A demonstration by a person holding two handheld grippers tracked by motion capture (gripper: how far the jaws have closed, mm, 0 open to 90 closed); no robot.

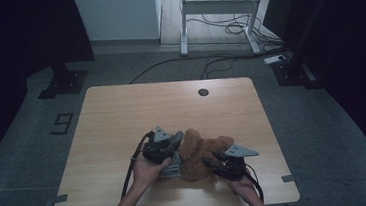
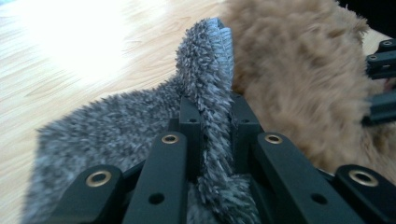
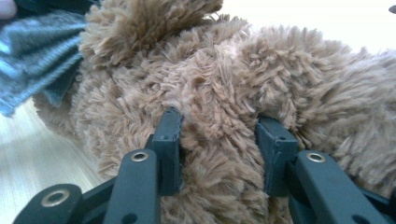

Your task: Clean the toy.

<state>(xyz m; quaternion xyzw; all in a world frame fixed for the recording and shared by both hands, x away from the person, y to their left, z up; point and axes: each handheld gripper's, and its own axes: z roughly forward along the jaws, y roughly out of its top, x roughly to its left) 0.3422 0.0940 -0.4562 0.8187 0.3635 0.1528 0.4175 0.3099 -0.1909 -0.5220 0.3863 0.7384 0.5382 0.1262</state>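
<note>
Brown plush, shaggy and soft, makes up the stuffed toy (image 1: pixel 200 154) lying on the pale wooden desk (image 1: pixel 121 113), toward the desk's near edge and about midway along it; take that toy as the landmark. Pressed against its left side is a grey fuzzy piece of cloth (image 1: pixel 172 168), perhaps a small garment for the toy, though the pictures do not settle what it is. The left claw (image 1: pixel 171 146) sits just left of the toy with its jaws pinched tight on a raised fold of that grey cloth (image 2: pixel 212 93), the fold standing up between them beside the brown fur (image 2: pixel 299 74). The right claw (image 1: pixel 211 161) comes in at the toy's right side, jaws part-way apart and sunk into a thick roll of the plush (image 3: pixel 219 130), holding the toy in place. By my judgement the work is in its middle: both grips are made and cloth and toy are touching, yet the cloth lies bunched beside the toy, so whether it is going on or coming off, most of the pulling looks left to do. Beyond the toy, and to its left, the desk lies bare as far as the round cable hole (image 1: pixel 203 92), giving good room to draw cloth away; nearer than the toy, the desk's front edge is close, so little slack lies that way.
</note>
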